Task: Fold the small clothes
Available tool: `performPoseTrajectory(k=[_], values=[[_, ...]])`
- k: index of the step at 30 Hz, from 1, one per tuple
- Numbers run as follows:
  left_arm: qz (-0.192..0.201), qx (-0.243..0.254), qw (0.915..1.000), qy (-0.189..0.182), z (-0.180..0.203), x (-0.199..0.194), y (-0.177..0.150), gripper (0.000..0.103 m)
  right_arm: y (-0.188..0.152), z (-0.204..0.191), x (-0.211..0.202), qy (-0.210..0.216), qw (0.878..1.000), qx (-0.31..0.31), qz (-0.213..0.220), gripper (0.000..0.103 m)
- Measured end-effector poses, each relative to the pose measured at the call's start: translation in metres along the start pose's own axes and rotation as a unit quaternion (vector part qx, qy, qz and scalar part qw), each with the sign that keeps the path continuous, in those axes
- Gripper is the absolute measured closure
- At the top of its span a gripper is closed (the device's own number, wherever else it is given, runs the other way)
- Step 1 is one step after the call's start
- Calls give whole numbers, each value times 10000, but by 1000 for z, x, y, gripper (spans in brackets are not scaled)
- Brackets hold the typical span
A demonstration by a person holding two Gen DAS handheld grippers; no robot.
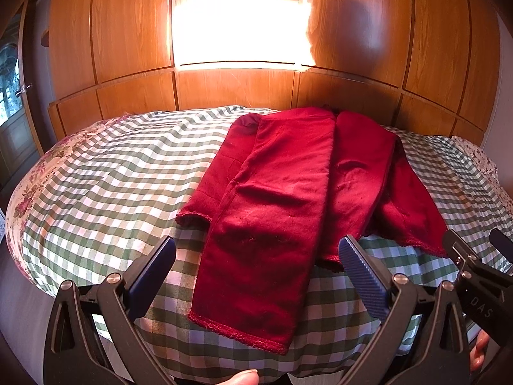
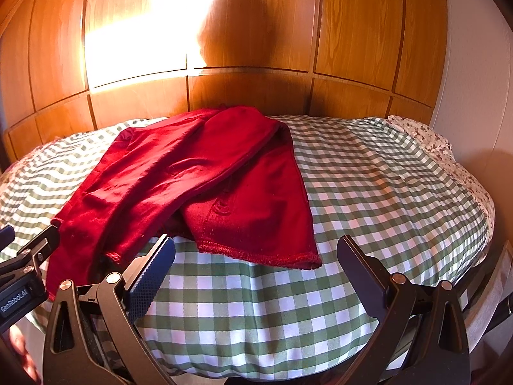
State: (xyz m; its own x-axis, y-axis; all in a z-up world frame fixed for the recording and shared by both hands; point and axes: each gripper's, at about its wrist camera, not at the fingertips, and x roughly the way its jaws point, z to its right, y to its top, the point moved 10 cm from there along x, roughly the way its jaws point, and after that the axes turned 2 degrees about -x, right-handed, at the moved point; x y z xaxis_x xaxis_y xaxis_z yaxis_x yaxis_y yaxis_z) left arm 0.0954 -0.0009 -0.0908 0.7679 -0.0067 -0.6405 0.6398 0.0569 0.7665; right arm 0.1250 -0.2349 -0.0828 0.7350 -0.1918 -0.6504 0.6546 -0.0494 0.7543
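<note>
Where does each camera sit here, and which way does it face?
Left wrist: on the left gripper, open, facing the red garment; a thumb and the right gripper show.
Right wrist: on the right gripper, open, facing the checked bedcover; the left gripper shows at left.
Shared: garment, bedcover, wooden wall panels.

At the far right edge of your left wrist view, you can read "DAS" on the black body of the right gripper. In your right wrist view, the left gripper carries a label "GenRobot.AI".
</note>
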Motion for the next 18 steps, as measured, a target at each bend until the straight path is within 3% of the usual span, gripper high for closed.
performPoseTrajectory(k=[9,18], values=[[-176,-49,9998,49,-6,12,-7,2,-6,0,11,66,9998,30,-170,3],[-548,16,9985,25,-13,33,-16,3,-15,-3,31,410,9979,172,-464,3]])
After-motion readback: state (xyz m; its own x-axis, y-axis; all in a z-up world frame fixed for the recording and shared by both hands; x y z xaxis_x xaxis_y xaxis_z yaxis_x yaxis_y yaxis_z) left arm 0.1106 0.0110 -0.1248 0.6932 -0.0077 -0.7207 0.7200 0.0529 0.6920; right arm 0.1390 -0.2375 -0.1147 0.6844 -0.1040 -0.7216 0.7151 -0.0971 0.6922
